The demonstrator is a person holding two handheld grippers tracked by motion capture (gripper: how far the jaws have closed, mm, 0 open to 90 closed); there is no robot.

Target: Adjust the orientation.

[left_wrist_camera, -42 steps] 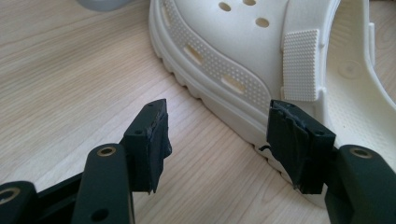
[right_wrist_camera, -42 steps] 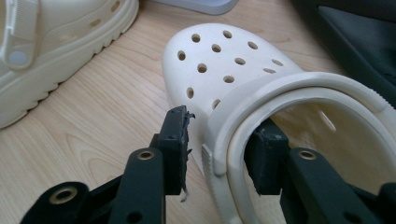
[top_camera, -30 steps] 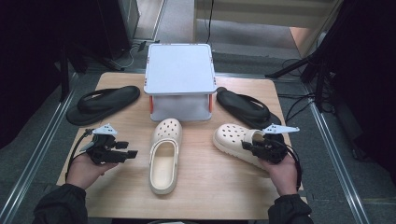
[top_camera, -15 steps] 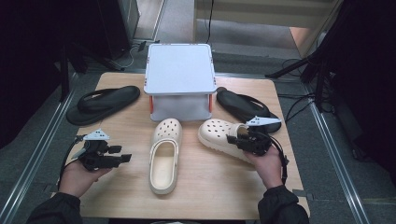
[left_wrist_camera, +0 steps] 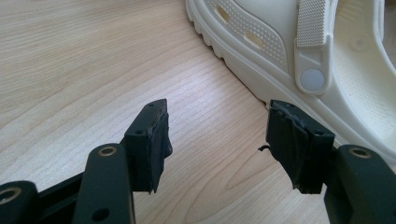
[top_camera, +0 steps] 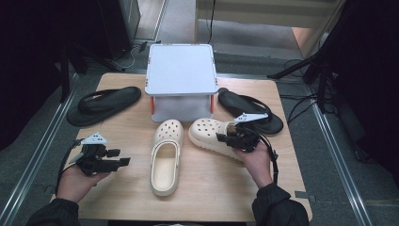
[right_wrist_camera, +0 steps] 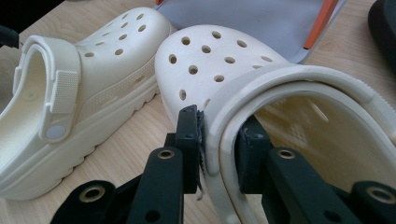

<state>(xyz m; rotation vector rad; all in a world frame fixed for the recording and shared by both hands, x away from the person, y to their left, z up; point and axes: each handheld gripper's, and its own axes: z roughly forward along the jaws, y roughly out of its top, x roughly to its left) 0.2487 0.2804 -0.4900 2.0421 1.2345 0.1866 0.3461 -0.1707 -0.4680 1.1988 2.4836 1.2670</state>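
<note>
On the wooden counter (top_camera: 117, 127) a grey raised stand (top_camera: 181, 70) sits at the far middle, with one black flip-flop (top_camera: 103, 103) lying to its left and another black flip-flop (top_camera: 251, 110) to its right. In front of the stand lie two cream clogs. The left clog (top_camera: 165, 157) rests flat, toe toward the stand, touched by neither tongs. The right clog (top_camera: 211, 136) lies slanted just beside it, toe close to the left clog's toe. The right tongs (top_camera: 230, 140) are closed partway on this clog's rim and folded-forward heel strap: in the right gripper view one jaw presses the outside, the other sits inside the opening. The left tongs (top_camera: 120, 157) hover over bare counter left of the left clog, spread wide with nothing between them; the left gripper view shows that clog's side just beyond one jaw.
</note>
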